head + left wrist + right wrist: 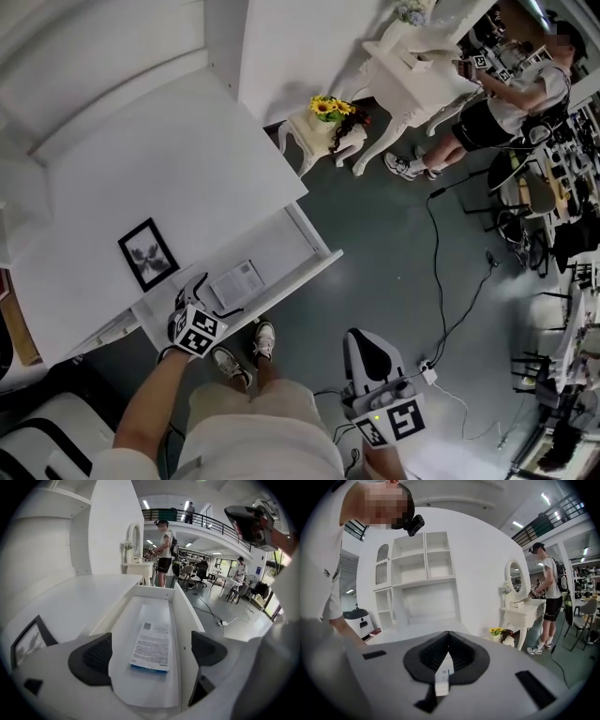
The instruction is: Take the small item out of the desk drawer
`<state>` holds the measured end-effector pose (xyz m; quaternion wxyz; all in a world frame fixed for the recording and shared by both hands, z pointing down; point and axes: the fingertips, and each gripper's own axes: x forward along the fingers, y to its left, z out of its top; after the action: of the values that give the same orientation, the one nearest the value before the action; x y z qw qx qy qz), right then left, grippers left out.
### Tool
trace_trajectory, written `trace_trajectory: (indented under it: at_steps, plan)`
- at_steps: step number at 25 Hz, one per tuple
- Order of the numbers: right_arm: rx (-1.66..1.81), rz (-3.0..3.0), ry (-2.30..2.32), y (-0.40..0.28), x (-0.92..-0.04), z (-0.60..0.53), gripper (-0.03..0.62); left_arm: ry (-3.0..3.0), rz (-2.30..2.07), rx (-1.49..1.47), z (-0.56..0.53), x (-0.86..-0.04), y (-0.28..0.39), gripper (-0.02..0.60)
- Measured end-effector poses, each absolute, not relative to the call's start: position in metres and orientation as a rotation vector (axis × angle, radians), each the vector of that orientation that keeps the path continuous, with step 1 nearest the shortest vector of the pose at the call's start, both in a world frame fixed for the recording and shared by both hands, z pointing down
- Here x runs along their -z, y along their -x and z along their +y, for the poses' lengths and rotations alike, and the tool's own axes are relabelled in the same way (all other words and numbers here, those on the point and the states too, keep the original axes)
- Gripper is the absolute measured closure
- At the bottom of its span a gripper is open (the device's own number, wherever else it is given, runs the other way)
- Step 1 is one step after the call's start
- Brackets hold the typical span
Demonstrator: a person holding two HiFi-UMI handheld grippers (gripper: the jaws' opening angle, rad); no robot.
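The white desk [178, 169] has its drawer [314, 265] pulled out. A flat white box with print and a blue edge [236, 281] [152, 646] lies in the drawer. My left gripper [210, 298] [147, 656] is open at the drawer's near end, one jaw on each side of the box and clear of it. My right gripper [368, 349] [446, 660] hangs away from the desk, above the floor on the right. It is shut on a small white packet with a barcode [442, 677], which stands edge-on between the black pads.
A black picture frame [148, 253] lies on the desk by the drawer. My shoes [246, 353] stand under the drawer front. A cable and power strip [427, 373] cross the floor. Farther off are a flower stool [328, 120], a dressing table [412, 66], a standing person [506, 98] and chairs [525, 216].
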<state>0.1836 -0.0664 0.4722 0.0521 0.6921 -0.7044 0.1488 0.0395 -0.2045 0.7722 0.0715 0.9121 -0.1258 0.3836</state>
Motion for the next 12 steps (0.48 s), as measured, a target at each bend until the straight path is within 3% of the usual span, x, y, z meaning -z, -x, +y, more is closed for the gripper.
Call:
trace_trajectory:
  at_steps: [12]
  plan:
    - [-0.542,-2.087,-2.123,-0.196,-0.5,-0.048,0.583,-2.711,-0.23,-1.345,-0.208,-0.823,-0.069,0.041]
